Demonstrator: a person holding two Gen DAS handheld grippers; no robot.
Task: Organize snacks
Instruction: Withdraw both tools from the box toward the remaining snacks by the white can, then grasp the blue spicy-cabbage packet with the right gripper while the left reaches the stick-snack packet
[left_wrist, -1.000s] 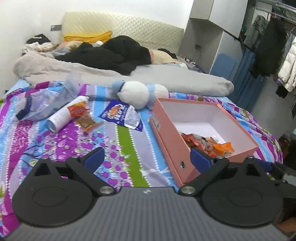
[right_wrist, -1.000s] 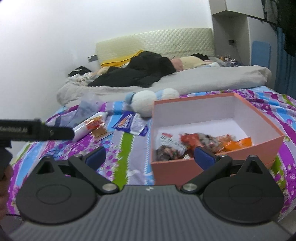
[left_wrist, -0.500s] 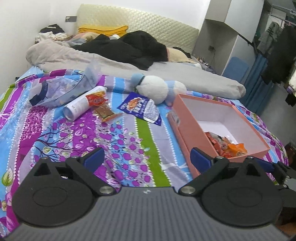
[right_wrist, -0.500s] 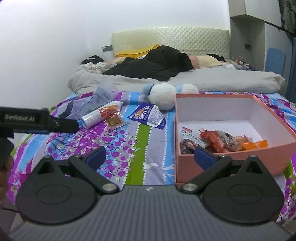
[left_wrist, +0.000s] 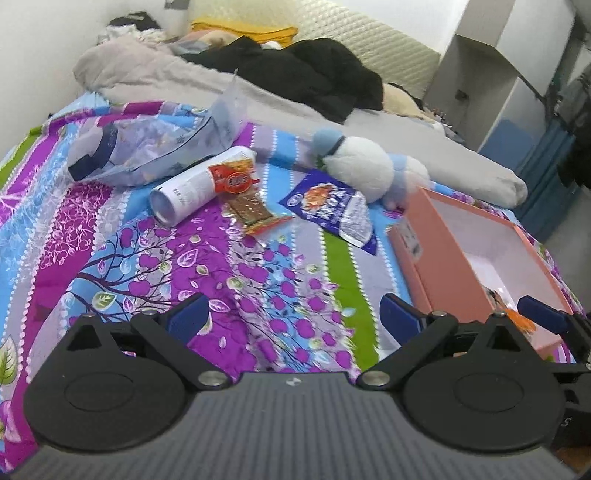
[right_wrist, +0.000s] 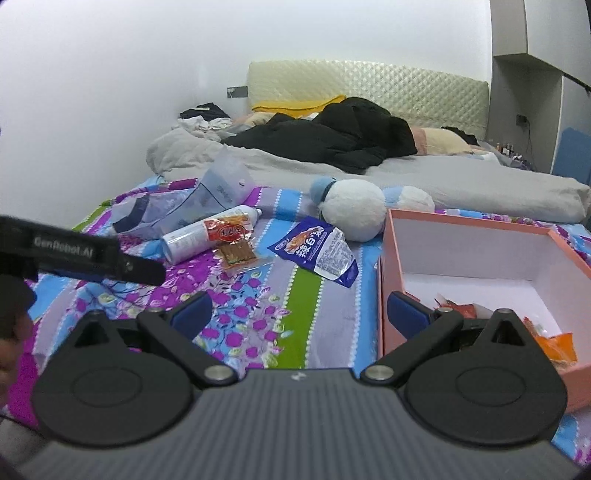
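Bedspread (left_wrist: 155, 258) | blue snack packet (left_wrist: 332, 208) far ahead of jaws | both jaws wide, empty

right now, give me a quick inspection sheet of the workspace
surface: bed with patterned sheet, snacks lying loose on it
job's things: pink box open, some packets inside; blue snack packet, red-label snack strip and white canister outside it
clutter: plush toy, clear plastic bag, black clothing, grey duvet
grippers: left gripper and right gripper open, empty
cables: nothing seen
surroundings: padded headboard, white wall, hanging clothes at right in the left wrist view
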